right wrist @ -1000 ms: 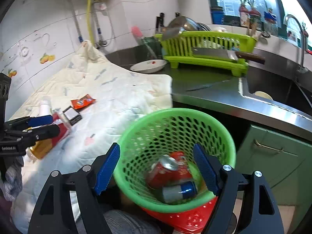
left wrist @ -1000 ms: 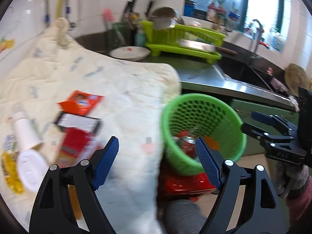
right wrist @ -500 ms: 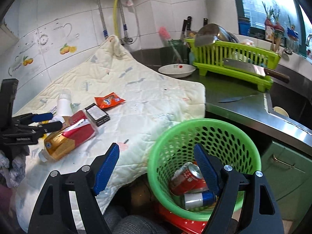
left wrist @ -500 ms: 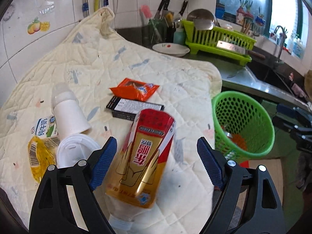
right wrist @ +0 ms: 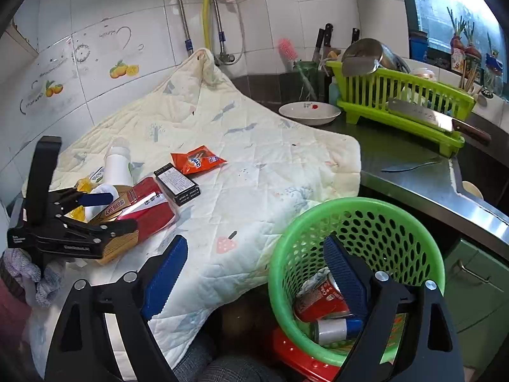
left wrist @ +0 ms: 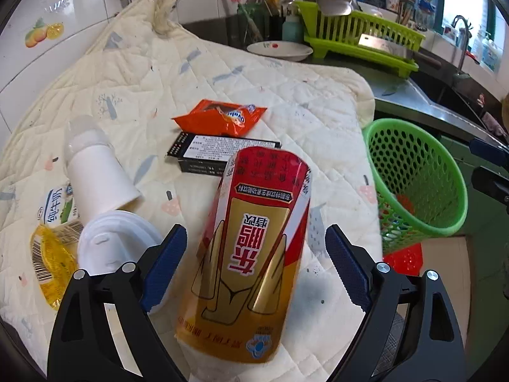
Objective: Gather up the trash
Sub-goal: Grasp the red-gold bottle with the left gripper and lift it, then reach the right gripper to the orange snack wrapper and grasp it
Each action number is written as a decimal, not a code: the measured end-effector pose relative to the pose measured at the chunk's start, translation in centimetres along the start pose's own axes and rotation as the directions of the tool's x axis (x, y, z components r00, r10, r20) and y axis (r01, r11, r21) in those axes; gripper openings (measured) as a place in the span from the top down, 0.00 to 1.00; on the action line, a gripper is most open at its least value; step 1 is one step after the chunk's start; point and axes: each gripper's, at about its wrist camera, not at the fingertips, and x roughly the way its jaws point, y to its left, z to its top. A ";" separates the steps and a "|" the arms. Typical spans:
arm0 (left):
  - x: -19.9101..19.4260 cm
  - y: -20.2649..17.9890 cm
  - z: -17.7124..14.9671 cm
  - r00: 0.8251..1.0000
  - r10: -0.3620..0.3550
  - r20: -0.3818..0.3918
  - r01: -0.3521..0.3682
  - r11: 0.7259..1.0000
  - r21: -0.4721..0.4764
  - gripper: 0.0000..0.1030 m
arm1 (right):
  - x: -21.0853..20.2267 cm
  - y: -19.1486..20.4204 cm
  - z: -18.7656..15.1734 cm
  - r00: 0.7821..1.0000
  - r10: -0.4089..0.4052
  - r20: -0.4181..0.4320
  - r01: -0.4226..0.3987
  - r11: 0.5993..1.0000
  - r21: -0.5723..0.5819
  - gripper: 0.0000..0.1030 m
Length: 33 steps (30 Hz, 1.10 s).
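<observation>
A red and gold bottle (left wrist: 254, 248) lies on the cream quilt (left wrist: 286, 95). My left gripper (left wrist: 256, 267) straddles it with jaws opening and a gap at each blue pad; the right wrist view shows this gripper (right wrist: 111, 211) over the bottle (right wrist: 149, 213). An orange packet (left wrist: 219, 117), a black box (left wrist: 222, 156), a white cup (left wrist: 95, 175), a white lid (left wrist: 111, 245) and a yellow wrapper (left wrist: 51, 261) lie around it. The green basket (right wrist: 366, 222) holds a red can (right wrist: 321, 299) and a blue-ended can (right wrist: 334, 329). My right gripper (right wrist: 254, 273) hangs over the basket's near rim, jaws opening, nothing between them.
A steel counter (right wrist: 413, 172) runs right of the quilt with a white bowl (right wrist: 308, 113), a green dish rack (right wrist: 404, 102) bearing a cleaver (right wrist: 423, 117), and a sink (left wrist: 445, 92). The basket stands on a red stool (right wrist: 296, 359) beside green cabinet doors (right wrist: 477, 280).
My left gripper has swung from the basket to the quilt and come down over the bottle. My right gripper has drifted left, so the basket sits further right. Both sets of jaws stand wider.
</observation>
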 end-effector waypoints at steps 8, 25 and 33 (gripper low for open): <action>1.2 -0.2 -0.2 1.000 0.003 -0.011 -0.002 1.000 0.014 0.30 | 1.2 0.5 0.2 1.000 0.010 -0.027 -0.011 1.000 -0.013 0.18; -5.1 2.4 -1.7 0.996 0.040 0.077 -0.031 0.993 -0.111 0.34 | 5.5 2.7 2.9 0.988 0.111 -0.103 -0.119 0.991 -0.069 0.18; -7.8 5.2 -3.0 0.994 0.041 0.106 -0.018 0.978 -0.209 0.34 | 11.0 4.7 7.6 0.966 0.206 -0.157 -0.224 0.969 -0.103 0.18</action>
